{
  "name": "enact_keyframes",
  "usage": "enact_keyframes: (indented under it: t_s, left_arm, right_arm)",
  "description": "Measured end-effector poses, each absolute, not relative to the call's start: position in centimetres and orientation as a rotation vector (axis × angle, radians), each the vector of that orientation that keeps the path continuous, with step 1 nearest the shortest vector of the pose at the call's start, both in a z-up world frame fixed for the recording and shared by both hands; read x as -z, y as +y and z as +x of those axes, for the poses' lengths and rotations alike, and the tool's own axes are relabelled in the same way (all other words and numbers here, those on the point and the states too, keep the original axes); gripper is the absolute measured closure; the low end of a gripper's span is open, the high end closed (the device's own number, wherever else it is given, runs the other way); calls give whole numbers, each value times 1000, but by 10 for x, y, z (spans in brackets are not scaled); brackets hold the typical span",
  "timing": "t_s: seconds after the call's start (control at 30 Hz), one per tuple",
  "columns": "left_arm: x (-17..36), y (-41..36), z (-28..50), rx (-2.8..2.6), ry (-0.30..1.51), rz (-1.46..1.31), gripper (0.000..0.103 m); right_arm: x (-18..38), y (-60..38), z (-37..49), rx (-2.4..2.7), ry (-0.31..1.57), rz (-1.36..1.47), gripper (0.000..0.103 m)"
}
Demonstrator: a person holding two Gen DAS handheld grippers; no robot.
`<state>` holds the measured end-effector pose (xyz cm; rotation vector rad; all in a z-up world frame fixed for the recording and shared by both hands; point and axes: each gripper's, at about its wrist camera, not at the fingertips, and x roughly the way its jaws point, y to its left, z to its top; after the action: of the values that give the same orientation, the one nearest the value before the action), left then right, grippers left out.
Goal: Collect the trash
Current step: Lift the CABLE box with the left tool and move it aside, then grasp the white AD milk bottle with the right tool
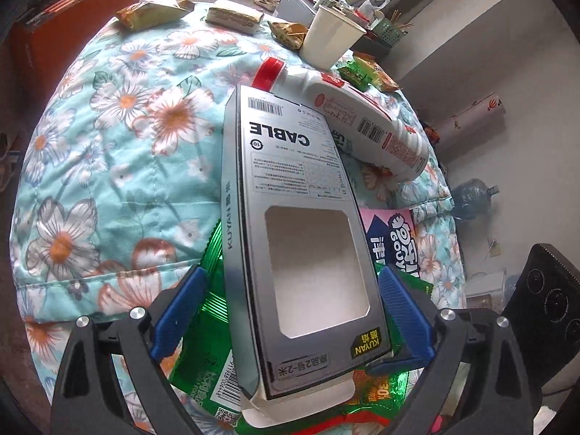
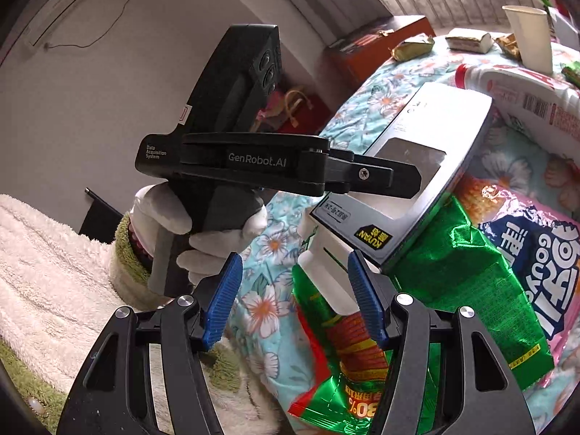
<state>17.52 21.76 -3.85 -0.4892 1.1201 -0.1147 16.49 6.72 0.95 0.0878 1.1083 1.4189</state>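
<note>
While the trash is being gathered into one heap on the floral quilt (image 1: 108, 166), the entries are standing as follows.

1. Cable box (image 1: 290, 166), grey, windowed, empty-looking: lying flat across the heap, probably because it has just been added to it. Its far end is leaning against item 3; its near end is overhanging item 2.
2. Green snack bag (image 2: 471, 261), foil: lying under the box and serving as the heap's base. A pink snack bag (image 2: 536, 253) is lying at three o'clock of it, touching.
3. White bottle (image 1: 377, 123), red cap, on its side: resting at one o'clock of the box, partly on top of it.
4. Paper cup (image 1: 331, 38), upright, and loose wrappers (image 1: 152, 12): waiting at twelve and eleven o'clock, well apart from the heap, not yet collected.
5. Left hand-held gripper (image 1: 291, 272): standing wide open astride the box's near end, gripping nothing; the left pad is showing a clear gap, so the box is resting on its own weight.
6. Right hand-held gripper (image 2: 294, 255): standing partly open, holding nothing; the box's white end flap is sitting just inside its three o'clock pad, seemingly lined up for a nudge or a pinch.
7. Gloved hand (image 2: 217, 232): gripping the left tool's handle at nine o'clock in the right-wrist view.
</note>
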Motion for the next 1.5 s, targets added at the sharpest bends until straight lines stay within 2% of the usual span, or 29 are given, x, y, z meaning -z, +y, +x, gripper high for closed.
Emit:
enact_keyframes:
  t_s: [0.2,0.4,1.0,1.13,1.33,1.5]
  left_arm:
    - [30,215,175,73,1110,-408,9]
    - [28,193,183,46,1106,-212,9]
    - [39,185,188,22,1130,-130,8]
    - [39,190,181,26,1115,-140,13]
    - [37,198,176,8,1073,-177,15]
    - [29,200,170,-28,1022,-173,17]
  right_arm:
    - [-20,34,158,-1407,1041,142,45]
    - [-14,1,165,-1317,1043,236,44]
    - [-19,-12,172,-1220,1036,257,41]
    - [-37,-21,191,-1175,988,259,41]
    - [-66,0,247,-1035,907,121,37]
    - [-61,43,298,-897,893,-158,37]
